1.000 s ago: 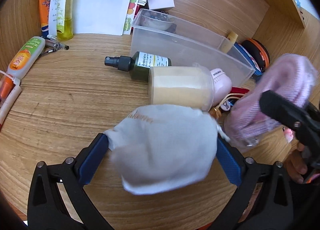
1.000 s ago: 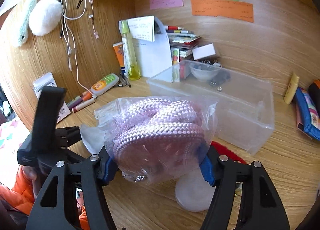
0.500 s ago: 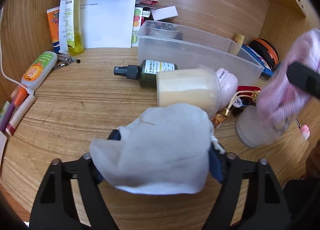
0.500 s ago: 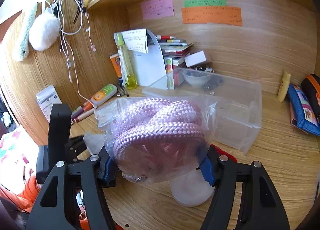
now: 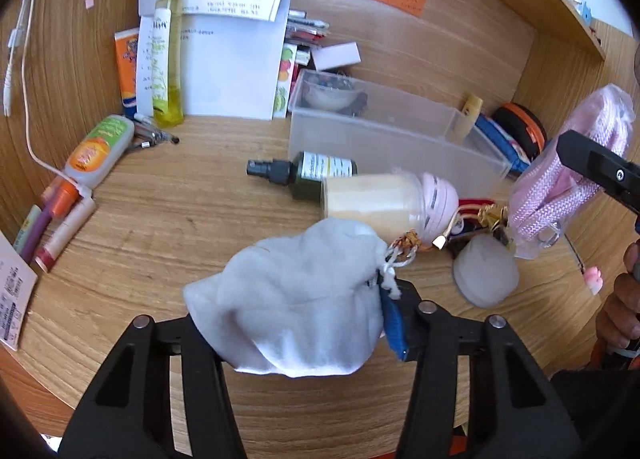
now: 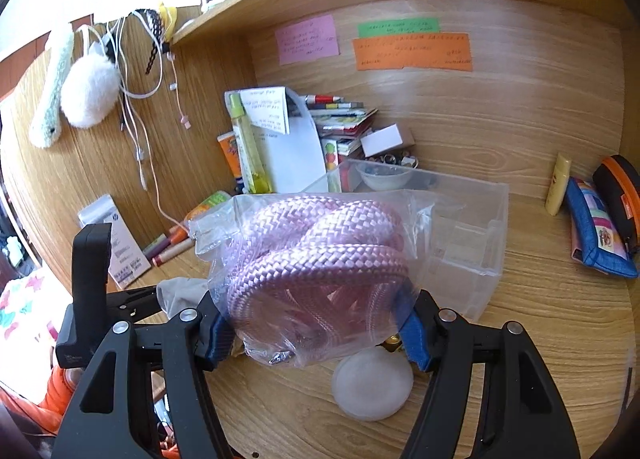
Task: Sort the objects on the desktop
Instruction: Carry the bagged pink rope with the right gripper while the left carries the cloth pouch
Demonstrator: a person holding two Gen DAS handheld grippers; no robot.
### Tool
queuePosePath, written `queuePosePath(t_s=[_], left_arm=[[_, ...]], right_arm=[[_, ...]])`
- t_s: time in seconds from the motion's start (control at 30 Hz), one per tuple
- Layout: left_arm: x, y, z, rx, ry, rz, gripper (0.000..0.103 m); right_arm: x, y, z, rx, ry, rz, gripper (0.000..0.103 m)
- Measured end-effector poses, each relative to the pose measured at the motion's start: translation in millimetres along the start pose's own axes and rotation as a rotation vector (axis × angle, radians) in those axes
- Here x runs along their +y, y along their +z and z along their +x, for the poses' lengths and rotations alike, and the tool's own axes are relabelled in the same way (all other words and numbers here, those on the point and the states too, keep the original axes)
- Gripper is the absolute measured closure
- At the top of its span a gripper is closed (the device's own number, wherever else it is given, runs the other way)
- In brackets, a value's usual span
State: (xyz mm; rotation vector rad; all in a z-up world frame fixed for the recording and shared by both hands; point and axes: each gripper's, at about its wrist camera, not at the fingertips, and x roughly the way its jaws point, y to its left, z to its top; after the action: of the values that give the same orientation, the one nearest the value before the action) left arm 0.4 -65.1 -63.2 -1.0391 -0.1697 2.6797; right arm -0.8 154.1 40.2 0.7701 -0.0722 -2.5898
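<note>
White drawstring pouch (image 5: 304,299) sat between my left gripper's (image 5: 296,323) closing jaws, clear of the desk (image 5: 168,227). Bagged pink rope (image 6: 320,259) was pinched in my right gripper (image 6: 316,335), the clear bin (image 6: 460,227) just ahead. Risk: slick plastic or soft cloth slipping free mid-carry.

Bright daylight, washed out at upper left of the right wrist view — strong fisheye bending, dark vignette corners. Soft shadows on the desk (image 5: 168,219); near objects slightly blurred.
</note>
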Motion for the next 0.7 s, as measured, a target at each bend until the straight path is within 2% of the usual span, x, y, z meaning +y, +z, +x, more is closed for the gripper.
queuePosePath(t_s=[0.3,0.7], left_arm=[[-12.9,28.0,-28.4,-0.112,-0.025,0.030,0.051],[-37.9,67.2,-24.6,-0.157,-0.061,0.102,0.051]], right_arm=[[-15.3,17.2,-22.8,-0.072,-0.033,0.031,0.039],[-38.4,31.3,-16.7,-0.087,-0.100,0.052,0.039]])
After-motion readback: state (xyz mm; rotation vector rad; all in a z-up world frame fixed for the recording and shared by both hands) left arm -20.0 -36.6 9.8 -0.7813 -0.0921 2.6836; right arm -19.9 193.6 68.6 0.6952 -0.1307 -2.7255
